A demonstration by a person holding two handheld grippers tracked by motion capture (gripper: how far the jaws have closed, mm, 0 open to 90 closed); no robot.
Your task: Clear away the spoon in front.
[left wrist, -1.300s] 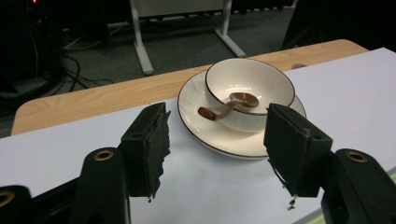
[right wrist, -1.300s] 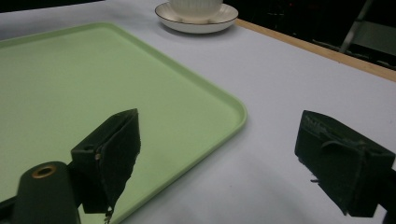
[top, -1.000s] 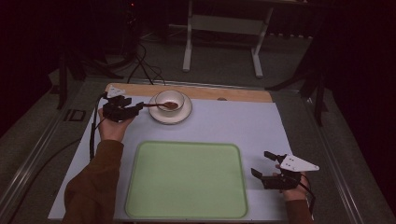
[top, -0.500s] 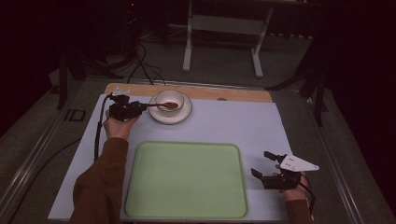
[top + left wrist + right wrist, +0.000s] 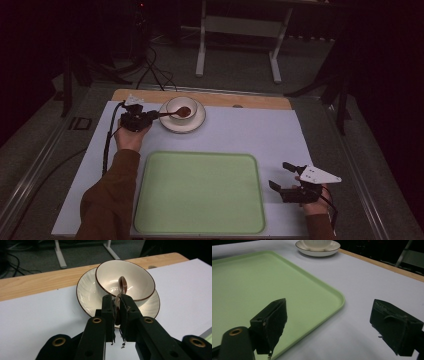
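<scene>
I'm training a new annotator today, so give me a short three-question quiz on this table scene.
1. True or false: the left gripper is shut on the spoon handle.
2. Where does the bowl stand? A) on the green tray B) on the saucer C) on bare wood
3. Fill in: the right gripper hovers with its jaws ____, beside the tray.

Key
1. True: both jaws pinch the handle, and the spoon's head lies inside the bowl.
2. B: the bowl sits on the saucer, at the far side of the white mat.
3. Open: nothing is between them.
</scene>
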